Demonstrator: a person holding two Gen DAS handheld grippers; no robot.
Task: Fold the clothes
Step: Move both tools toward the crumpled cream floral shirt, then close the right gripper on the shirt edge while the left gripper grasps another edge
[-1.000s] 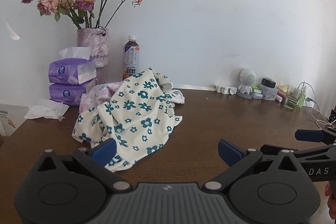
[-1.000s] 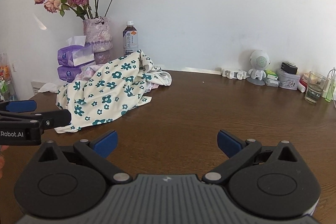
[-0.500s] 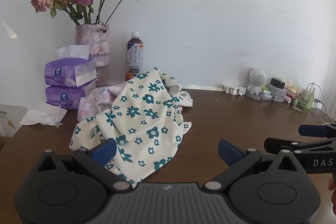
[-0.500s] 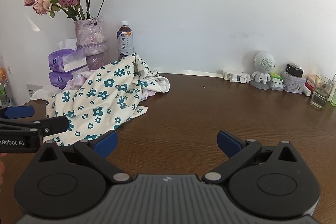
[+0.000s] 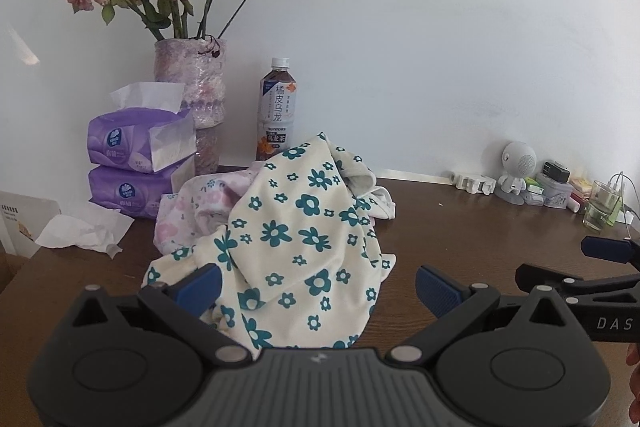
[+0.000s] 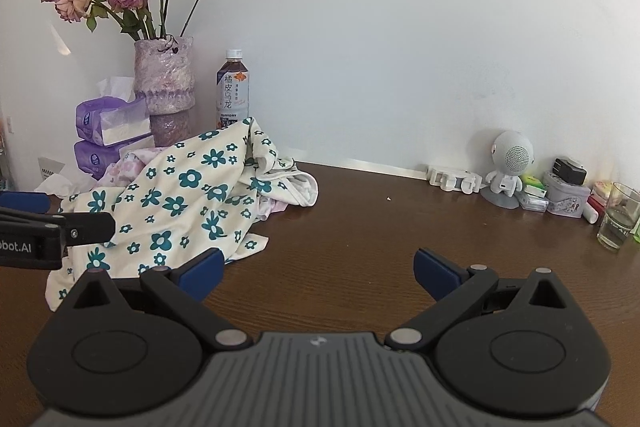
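Observation:
A crumpled cream garment with teal flowers [image 5: 296, 239] [image 6: 188, 195] lies heaped on the brown table [image 5: 460, 227] [image 6: 380, 227], draped over a pale pink floral garment [image 5: 200, 199] [image 6: 128, 163]. My left gripper [image 5: 318, 287] is open, and the heap's near edge lies between its blue pads with no contact visible. My right gripper [image 6: 316, 271] is open over bare wood, to the right of the heap. The left view catches the right gripper's fingers [image 5: 608, 251] at its right edge. The right view catches the left gripper's fingers [image 6: 86, 227] at its left edge.
Behind the heap stand a vase of dried roses [image 5: 192, 83], a tea bottle [image 5: 278, 111], two purple tissue packs [image 5: 140, 147] and a loose tissue [image 5: 84, 231]. At the back right are a white robot figure [image 6: 510, 163], small boxes and a glass [image 6: 620, 215].
Both grippers have moved forward and left toward the heap, which now looks larger and nearer. Both stay open. The clothes have not moved.

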